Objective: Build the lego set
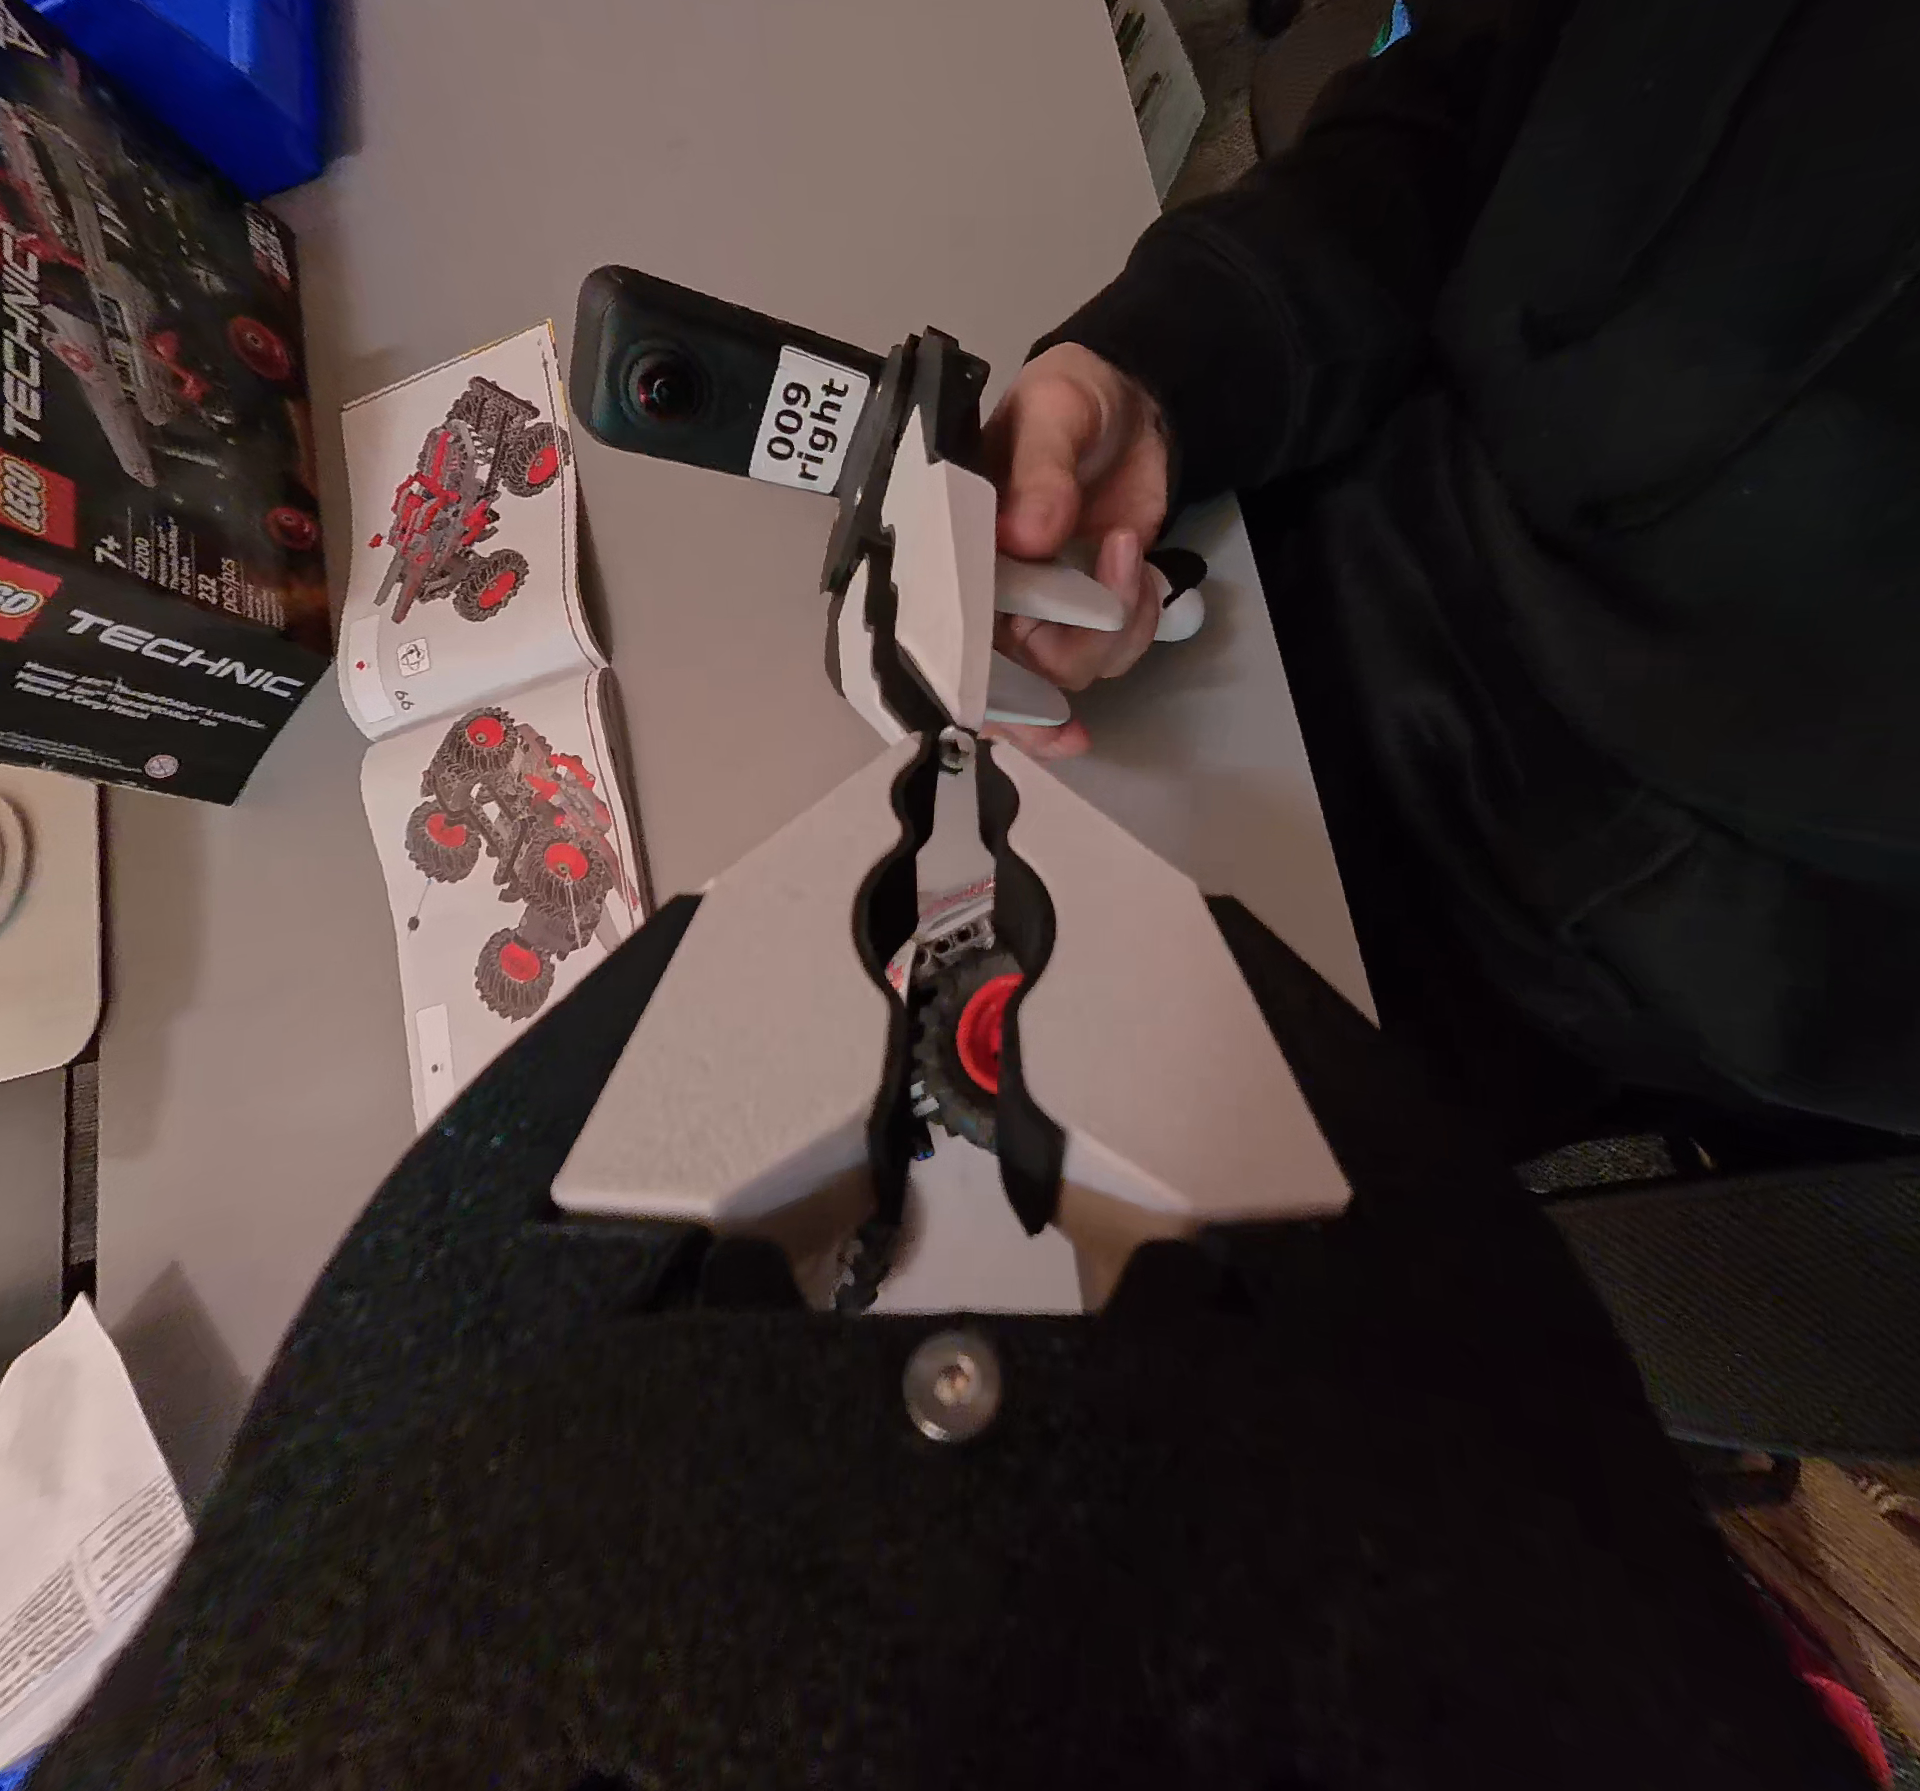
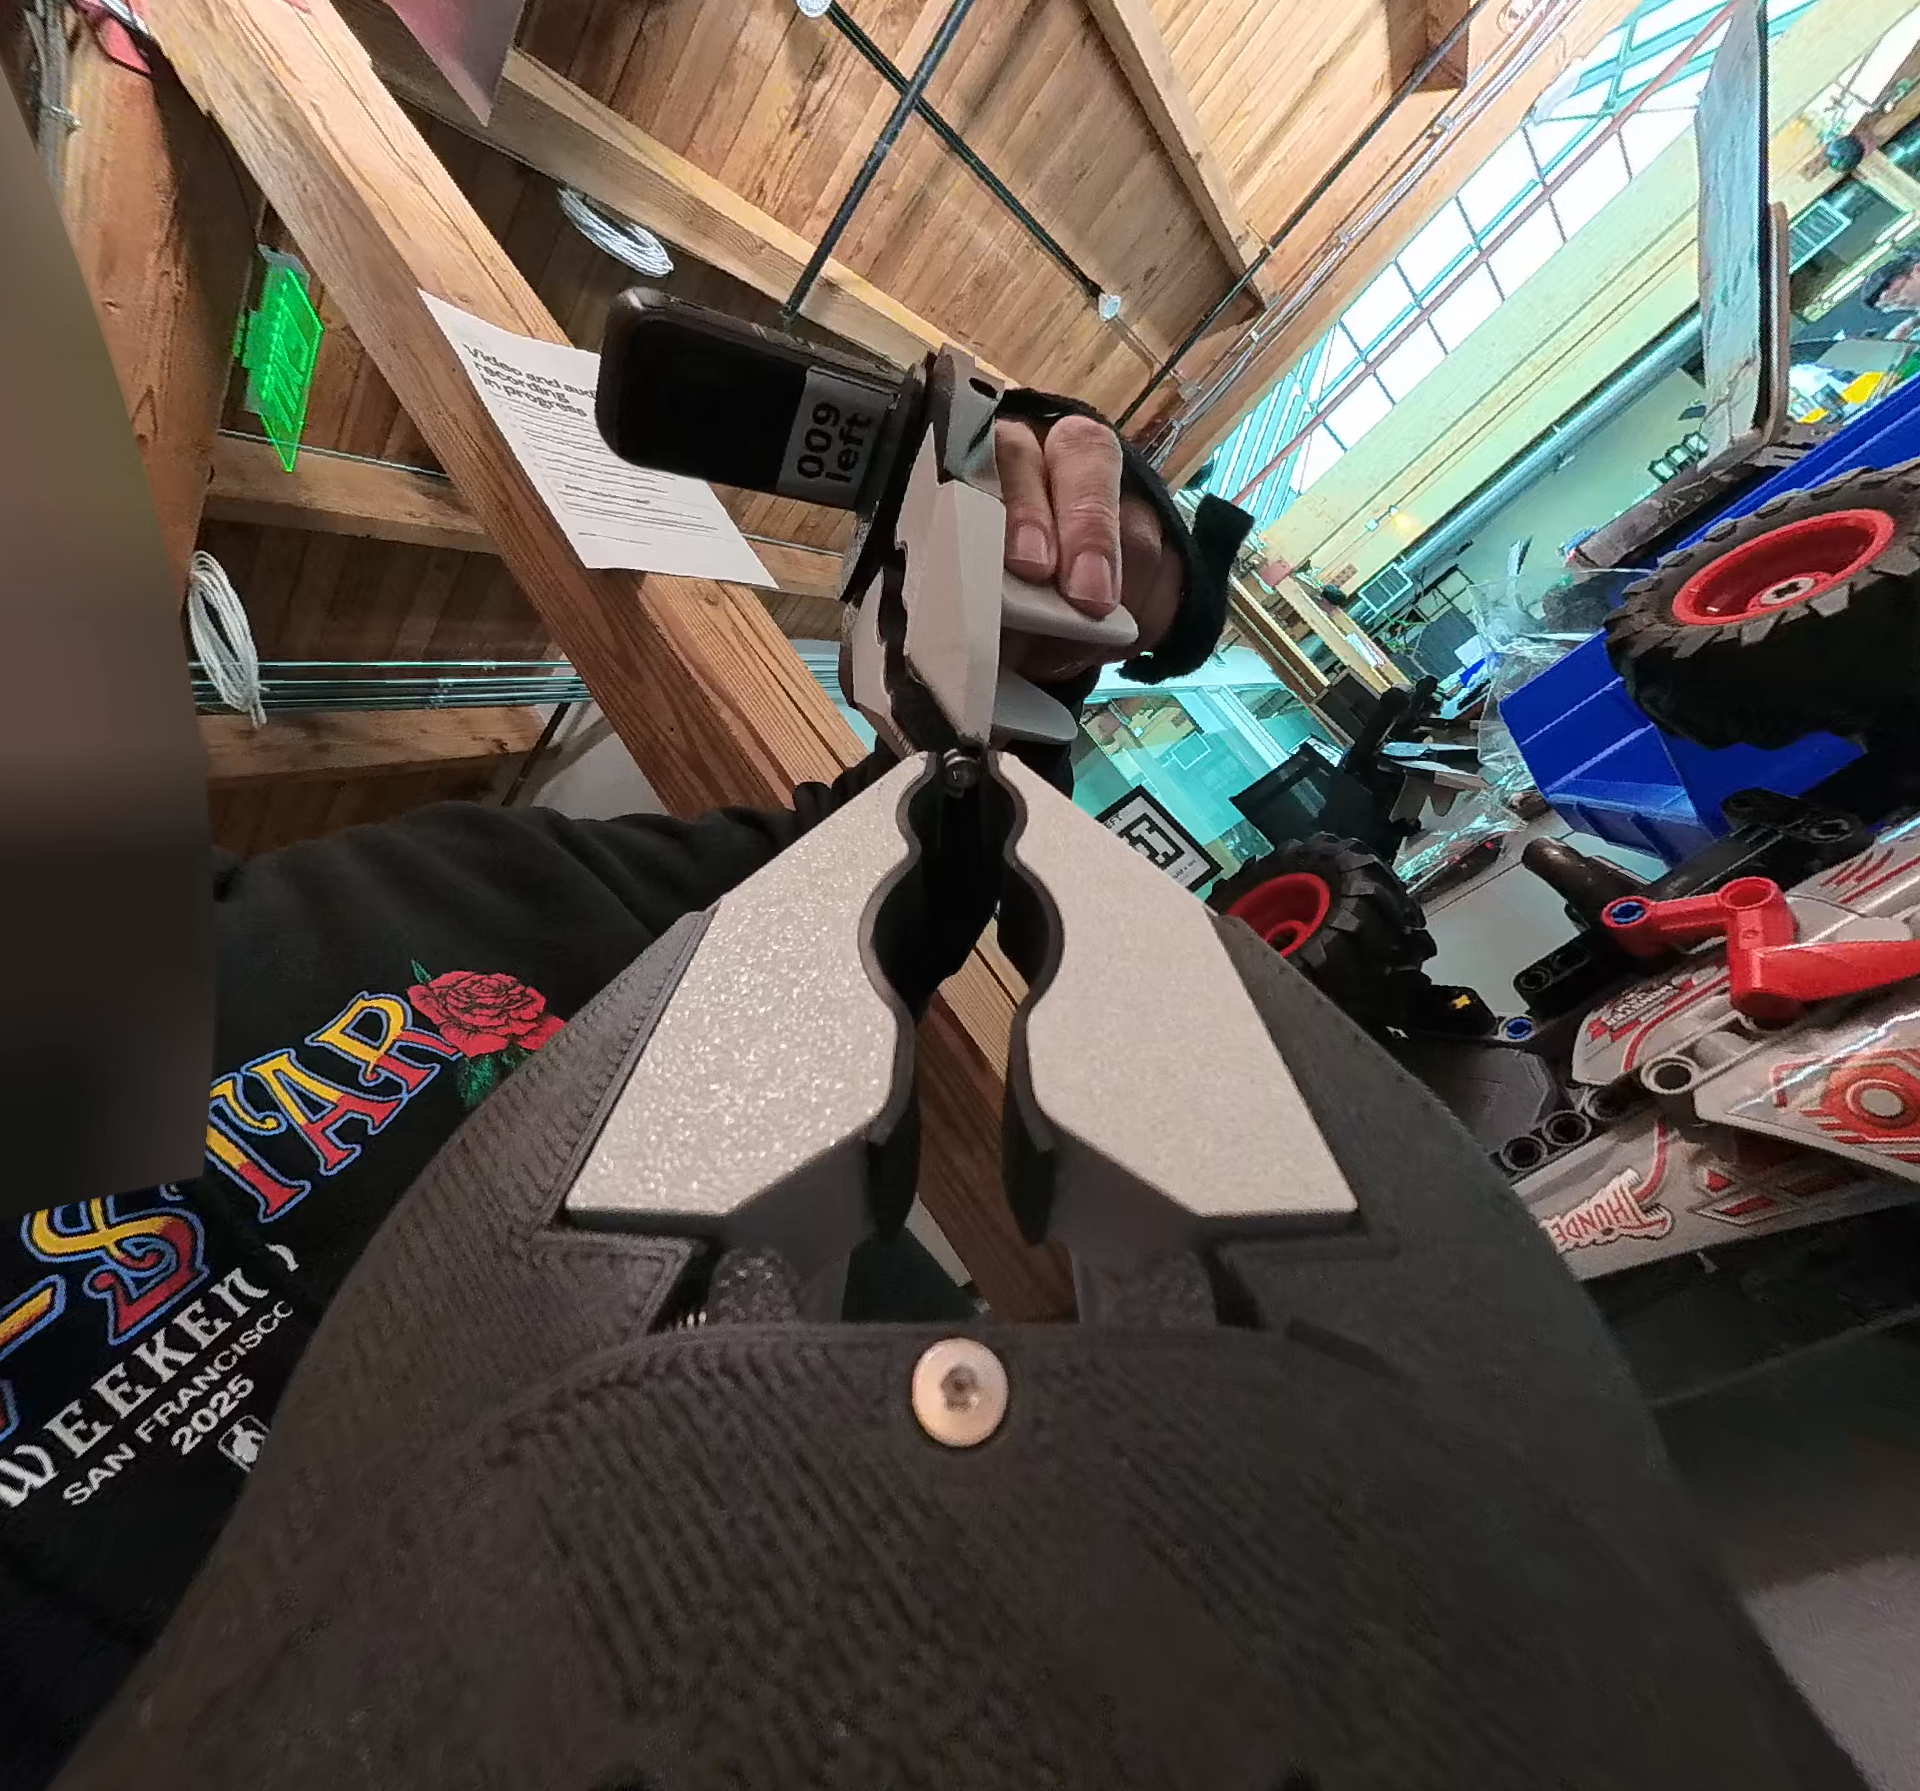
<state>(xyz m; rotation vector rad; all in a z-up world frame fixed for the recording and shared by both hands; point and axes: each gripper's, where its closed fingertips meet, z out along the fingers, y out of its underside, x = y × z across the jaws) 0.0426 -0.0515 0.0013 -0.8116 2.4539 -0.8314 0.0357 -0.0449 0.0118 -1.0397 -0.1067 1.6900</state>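
Fingers: left fingers and right fingers both clenched, tips meeting on small metal bolt | Lego truck on counter beside right gripper | manual open.

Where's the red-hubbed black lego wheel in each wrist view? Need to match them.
Left wrist view: red-hubbed black lego wheel low centre, seen between the left gripper's fingers.
Right wrist view: wheels right of centre and upper right.
Shared landmark: small metal screw where both grippers' tips meet.
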